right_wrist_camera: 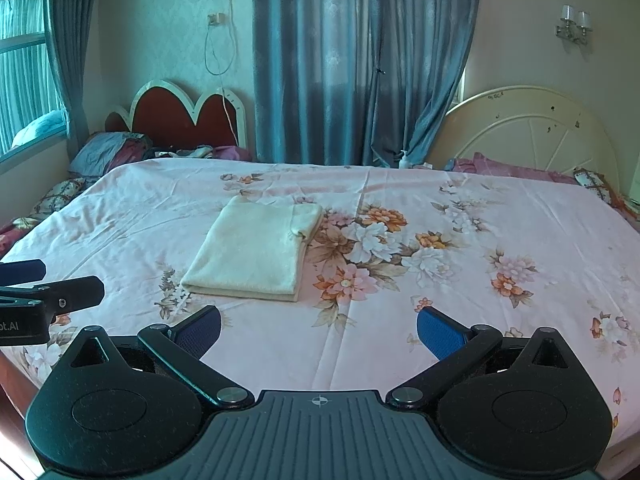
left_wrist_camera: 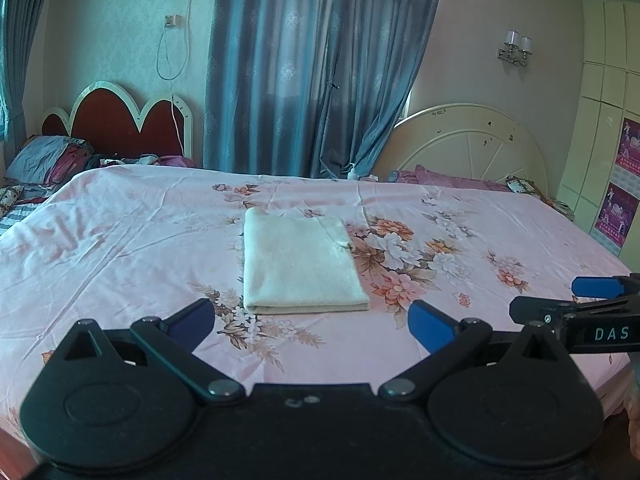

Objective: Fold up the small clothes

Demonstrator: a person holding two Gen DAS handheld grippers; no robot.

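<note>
Nearest, the left gripper (left_wrist_camera: 312, 326) and right gripper (right_wrist_camera: 319, 330) hover with jaws apart, holding nothing, over the bed (left_wrist_camera: 120, 248). Beyond them the folded cream garment (left_wrist_camera: 298, 262) lies flat mid-sheet. Risk: a one-layer pinch at its near edge could drag the stack open. Legible: "DAS" on the right gripper's body, "ot.AI" on the left's. Blue curtain (left_wrist_camera: 316, 68) behind.

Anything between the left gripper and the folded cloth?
Nothing: only bare floral bedsheet between the left gripper and the folded cream cloth, per left wrist view.
</note>
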